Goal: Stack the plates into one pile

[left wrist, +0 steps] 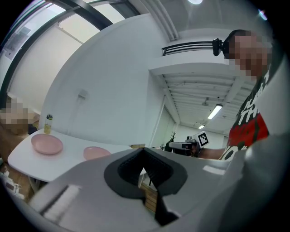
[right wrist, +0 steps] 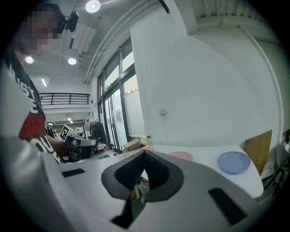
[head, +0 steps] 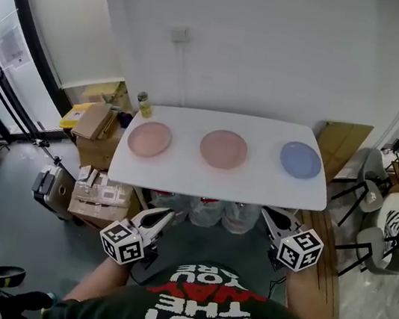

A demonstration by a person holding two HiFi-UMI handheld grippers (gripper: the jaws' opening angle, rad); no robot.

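Room: smooth white wall [head: 279, 47] behind the table; tall glazing [head: 6, 47] off the table's left end.
Table [head: 182, 175]: matte white top, rectangular with rounded corners.
Plates: three round, shallow, smooth dishes lying flat in one row on the table, each apart from the next, none stacked.
Left pink plate [head: 149, 140]: toward the table's left end.
Middle pink plate [head: 223, 149]: at the table's centre.
Blue plate [head: 300, 160]: toward the table's right end.
Bottle [head: 144, 105]: small, yellowish contents, upright at the table's back left corner.
Left gripper [head: 166, 216]: grey moulded shell, dark ribbed pads; jaws fully together, nothing between them; held short of the table's near edge, left side.
Right gripper [head: 266, 214]: same build; jaws fully together, nothing held; short of the table's near edge, right side.
Marker cubes: white with black square patterns, one on each gripper's rear.
Cardboard boxes [head: 94, 121]: brown, piled on the floor off the table's left end.
Cardboard sheet [head: 343, 141]: flat, brown, beyond the table's right end.
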